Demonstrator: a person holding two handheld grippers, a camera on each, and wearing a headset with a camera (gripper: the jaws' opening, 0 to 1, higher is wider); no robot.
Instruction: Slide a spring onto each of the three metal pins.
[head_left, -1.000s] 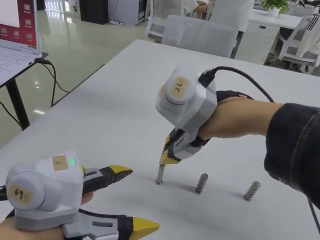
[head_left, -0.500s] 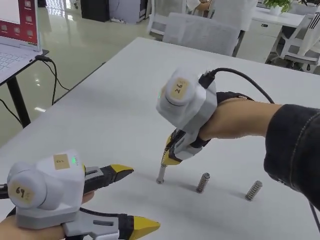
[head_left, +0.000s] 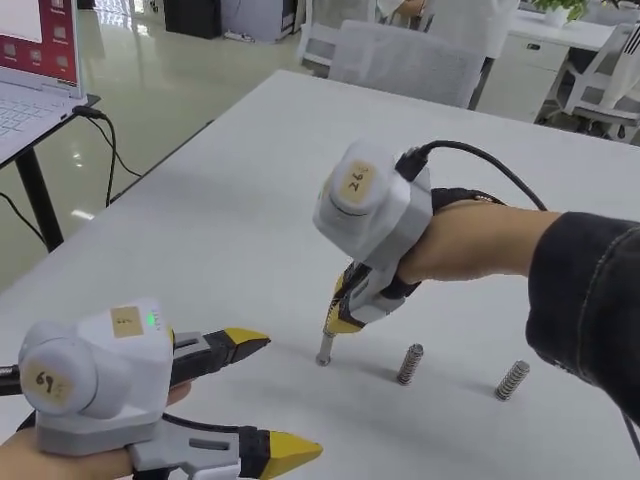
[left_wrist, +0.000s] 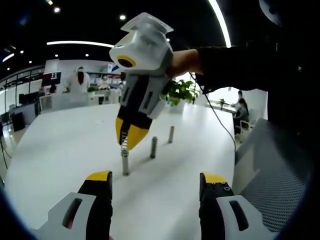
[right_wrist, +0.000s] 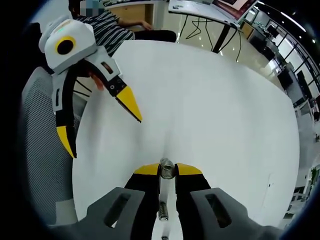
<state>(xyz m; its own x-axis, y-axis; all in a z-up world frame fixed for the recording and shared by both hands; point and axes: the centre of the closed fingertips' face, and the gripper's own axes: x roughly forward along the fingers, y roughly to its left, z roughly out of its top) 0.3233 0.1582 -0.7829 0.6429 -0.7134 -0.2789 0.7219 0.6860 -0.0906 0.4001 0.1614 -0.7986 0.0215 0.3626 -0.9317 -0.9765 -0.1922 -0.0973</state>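
The yellow-tipped right gripper clenched a small coiled metal spring right over the leftmost upright metal pin on the white table; the left gripper hung released, near-left.

Head downward, gripper views opposed, sharing table

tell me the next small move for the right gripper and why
Probably ease the right gripper straight down. Its jaws are shut on a spring lined up at the top of the bare pin, whose shaft is uncovered below. The other two pins already wear springs, so this is likely the last one to seat.
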